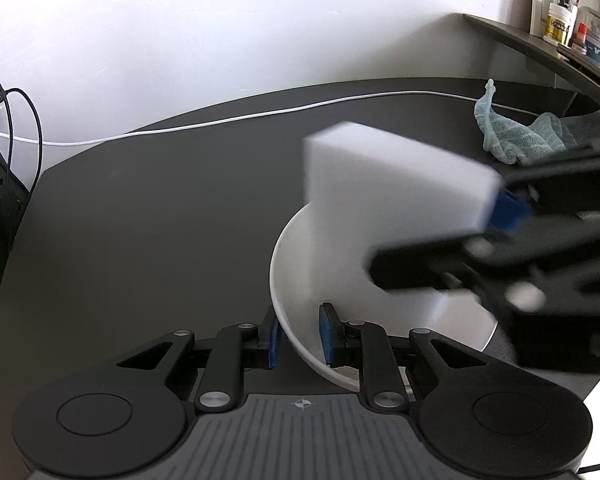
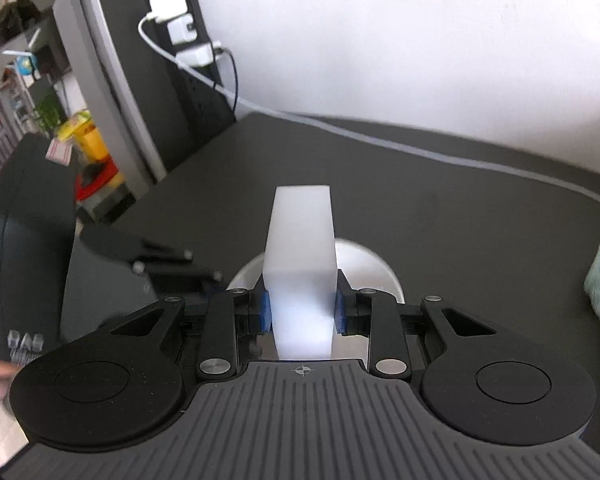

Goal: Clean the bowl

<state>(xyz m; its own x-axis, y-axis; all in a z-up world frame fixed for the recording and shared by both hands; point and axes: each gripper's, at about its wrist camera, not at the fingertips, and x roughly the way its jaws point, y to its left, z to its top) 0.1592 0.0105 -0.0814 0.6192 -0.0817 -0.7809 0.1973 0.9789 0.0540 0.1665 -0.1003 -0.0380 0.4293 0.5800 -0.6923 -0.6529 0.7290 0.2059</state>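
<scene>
The white bowl point(image 1: 300, 280) sits on the dark counter point(image 1: 160, 220), and everything else is placed from it. The left gripper point(image 1: 300, 336) is clenched on the bowl's near rim, one blue pad outside the wall and one inside. The right gripper point(image 2: 302, 312) grasps a white sponge block point(image 2: 300, 248) between its fingers, held above the bowl's inside. A teal cloth point(image 1: 516, 136) lies well beyond the bowl, near the counter's far edge.

Each claw point(image 2: 302, 312) is matte black, with blue pads point(image 2: 265, 312), silver screws and a ribbed grey base.
</scene>
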